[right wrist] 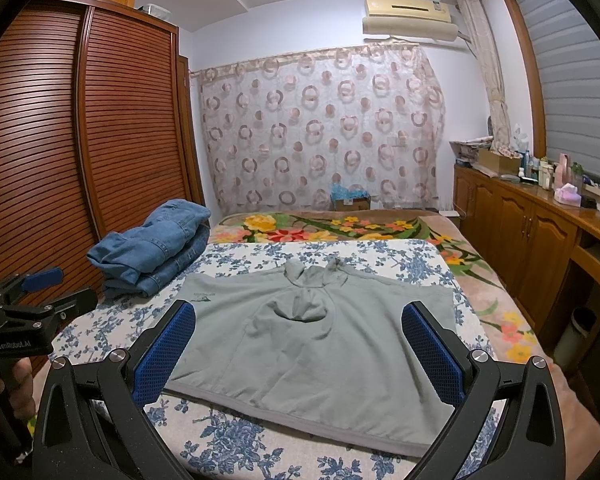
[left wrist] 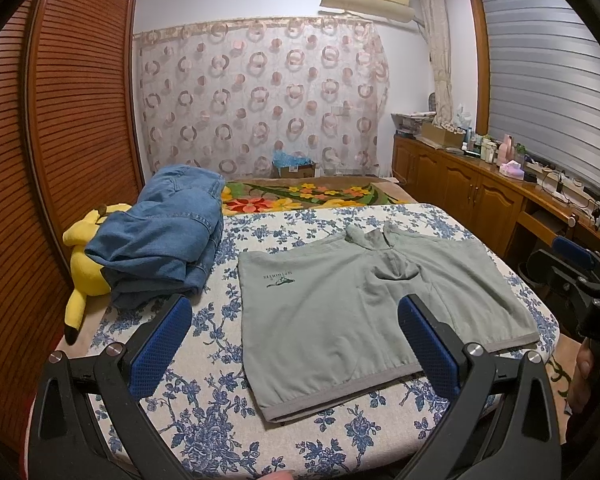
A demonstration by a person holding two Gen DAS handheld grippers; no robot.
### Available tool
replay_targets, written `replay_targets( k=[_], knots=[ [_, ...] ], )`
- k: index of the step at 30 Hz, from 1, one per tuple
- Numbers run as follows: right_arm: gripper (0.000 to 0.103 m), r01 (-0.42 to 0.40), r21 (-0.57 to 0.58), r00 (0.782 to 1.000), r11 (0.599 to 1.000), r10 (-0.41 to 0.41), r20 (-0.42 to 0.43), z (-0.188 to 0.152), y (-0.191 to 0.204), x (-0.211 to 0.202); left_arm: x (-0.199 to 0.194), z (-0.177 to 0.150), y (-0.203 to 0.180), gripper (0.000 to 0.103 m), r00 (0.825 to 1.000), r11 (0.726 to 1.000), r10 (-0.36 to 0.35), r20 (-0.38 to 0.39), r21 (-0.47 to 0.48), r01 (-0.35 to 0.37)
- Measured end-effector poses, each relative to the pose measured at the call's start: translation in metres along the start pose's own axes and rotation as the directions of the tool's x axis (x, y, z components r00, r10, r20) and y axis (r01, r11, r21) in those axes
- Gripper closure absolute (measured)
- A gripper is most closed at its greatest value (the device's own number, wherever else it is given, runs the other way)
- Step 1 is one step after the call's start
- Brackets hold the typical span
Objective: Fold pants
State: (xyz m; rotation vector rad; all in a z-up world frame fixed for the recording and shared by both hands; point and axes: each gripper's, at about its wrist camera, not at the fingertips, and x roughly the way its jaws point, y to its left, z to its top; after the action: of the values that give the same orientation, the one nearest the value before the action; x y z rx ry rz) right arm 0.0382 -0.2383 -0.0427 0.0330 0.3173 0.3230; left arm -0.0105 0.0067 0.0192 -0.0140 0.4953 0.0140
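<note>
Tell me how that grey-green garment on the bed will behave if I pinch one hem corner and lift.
The grey-green garment lies flat with soft wrinkles, so it is probably floppy and would drape from the pinch. It looks thin and likely light. On the floral sheet it may drag instead of lifting cleanly.

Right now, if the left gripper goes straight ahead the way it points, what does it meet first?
Most likely the grey-green pants spread flat on the floral bed cover. The left gripper, jaws open, hangs above their near hem; depth is unclear.
</note>
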Motion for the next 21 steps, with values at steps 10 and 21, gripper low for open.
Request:
replay_targets(
  k=[10, 21],
  knots=[
    [0.000, 0.002, -0.016, 1.000, 1.000, -0.002, -0.010, 0.001, -0.005, 0.004, 0.039, -0.014, -0.007, 0.000, 0.997, 0.999, -0.016, -0.076, 0.038, 0.019],
    [0.000, 0.029, -0.033, 0.999, 0.999, -0.030, -0.017, 0.004, -0.016, 0.011, 0.073, -0.018, -0.018, 0.000, 0.990, 0.994, -0.044, -0.136, 0.097, 0.058]
  ],
)
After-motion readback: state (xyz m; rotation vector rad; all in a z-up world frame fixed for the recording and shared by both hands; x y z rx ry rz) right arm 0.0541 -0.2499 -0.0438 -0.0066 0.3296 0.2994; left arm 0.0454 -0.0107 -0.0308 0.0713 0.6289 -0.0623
